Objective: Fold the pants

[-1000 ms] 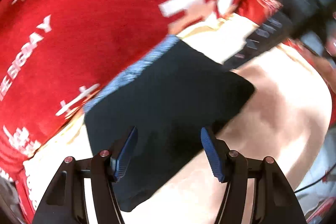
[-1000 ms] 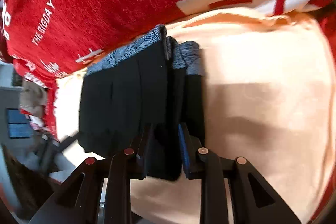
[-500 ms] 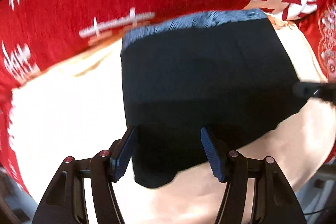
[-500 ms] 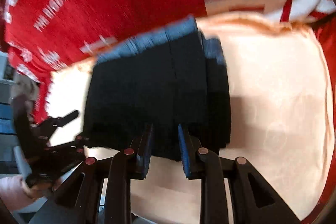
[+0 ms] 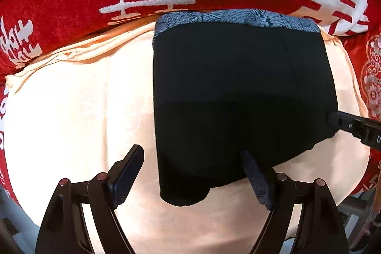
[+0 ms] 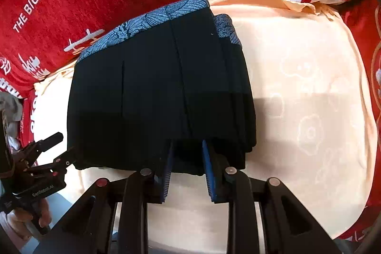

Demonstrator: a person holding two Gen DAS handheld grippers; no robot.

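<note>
The folded black pants lie straight ahead of the right gripper, which pinches their near edge, while the left gripper stands wide apart at their near left corner.

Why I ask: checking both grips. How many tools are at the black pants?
2. The left tool is open, straddling one corner of the pants. The right tool is closed on the folded edge at their other side.

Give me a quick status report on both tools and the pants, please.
Left tool open, straddling the near left corner of the pants. Right tool closed on the near hem. Pants folded, flat on the cream sheet. Nothing in the way.
</note>
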